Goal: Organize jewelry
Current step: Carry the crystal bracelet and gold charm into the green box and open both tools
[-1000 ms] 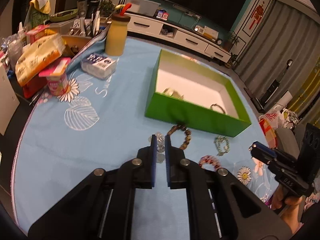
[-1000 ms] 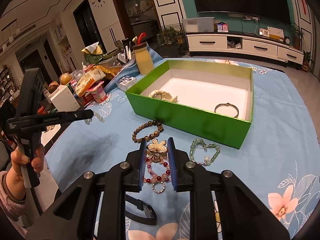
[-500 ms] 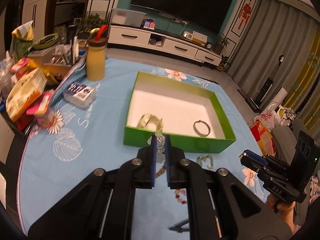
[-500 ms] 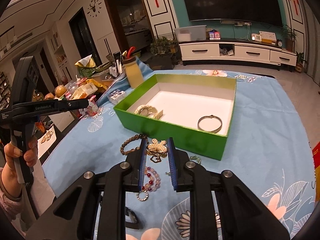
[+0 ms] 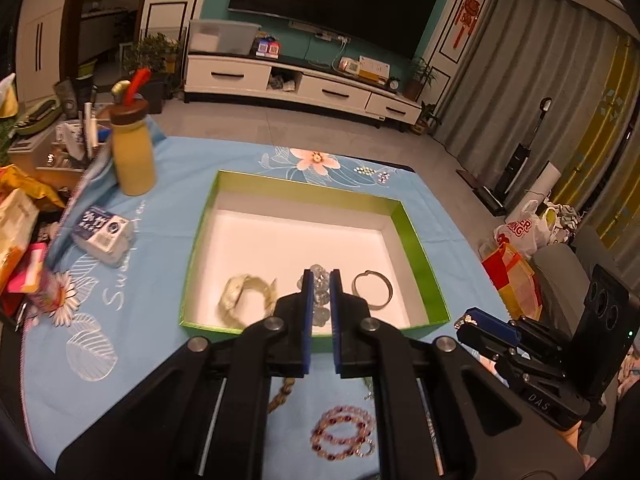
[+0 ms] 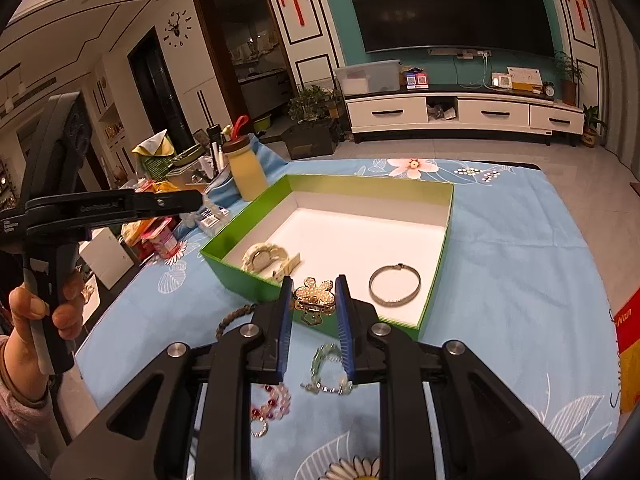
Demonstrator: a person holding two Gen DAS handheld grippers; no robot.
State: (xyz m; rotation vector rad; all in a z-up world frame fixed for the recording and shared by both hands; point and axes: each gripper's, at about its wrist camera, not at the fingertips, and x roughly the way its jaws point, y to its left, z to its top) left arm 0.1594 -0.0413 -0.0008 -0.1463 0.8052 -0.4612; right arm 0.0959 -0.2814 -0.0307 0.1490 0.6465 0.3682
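My left gripper [image 5: 320, 280] is shut on a clear bead bracelet [image 5: 320, 284] and holds it above the near part of the green box [image 5: 416, 236]. My right gripper [image 6: 314, 290] is shut on a gold pearl hair clip [image 6: 315, 294], raised over the box's near wall [image 6: 248, 280]. Inside the box lie a cream bracelet [image 5: 244, 292] and a silver bangle [image 5: 372, 288]. On the blue cloth lie a red bead bracelet [image 5: 344, 432], a brown bead bracelet [image 6: 234, 316] and a green bead bracelet [image 6: 326, 368].
A yellow bottle [image 5: 132, 148], a small carton [image 5: 102, 232] and snack packs [image 5: 16, 216] crowd the table's left side. The right gripper shows in the left wrist view [image 5: 484, 326], low at the right. Bags [image 5: 516, 236] stand on the floor at right.
Both grippers have risen and moved forward toward the box with their pieces. The clear bracelet now hangs over the box's inside; the hair clip is over its near wall.
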